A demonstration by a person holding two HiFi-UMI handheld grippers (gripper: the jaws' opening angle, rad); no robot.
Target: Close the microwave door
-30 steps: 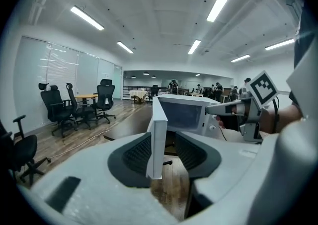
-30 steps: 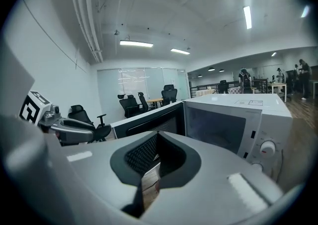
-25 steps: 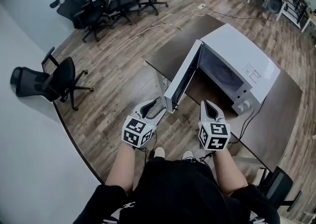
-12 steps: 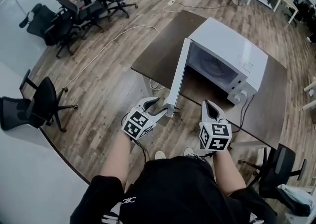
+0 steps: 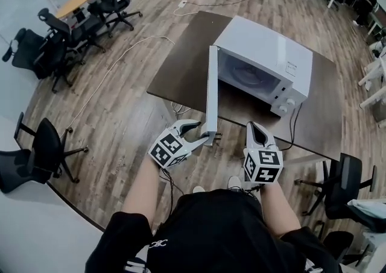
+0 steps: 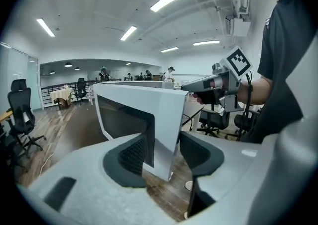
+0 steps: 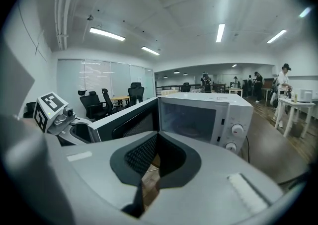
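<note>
Cannot see well into the microwave (image 5: 265,49): dim in there, with something round and blurry. Wide-open door (image 5: 211,91) sticking out from the microwave's left front corner, outer end partly hidden by the left gripper (image 5: 204,133). Jaws closing in, door edge between them, not squeezing yet. Just in front of the microwave, right gripper (image 5: 256,128) pinched together, holding nothing. Under the microwave, a brown table (image 5: 187,55). Far left of the microwave, black chairs (image 5: 36,157) and a white cable (image 5: 120,61).
</note>
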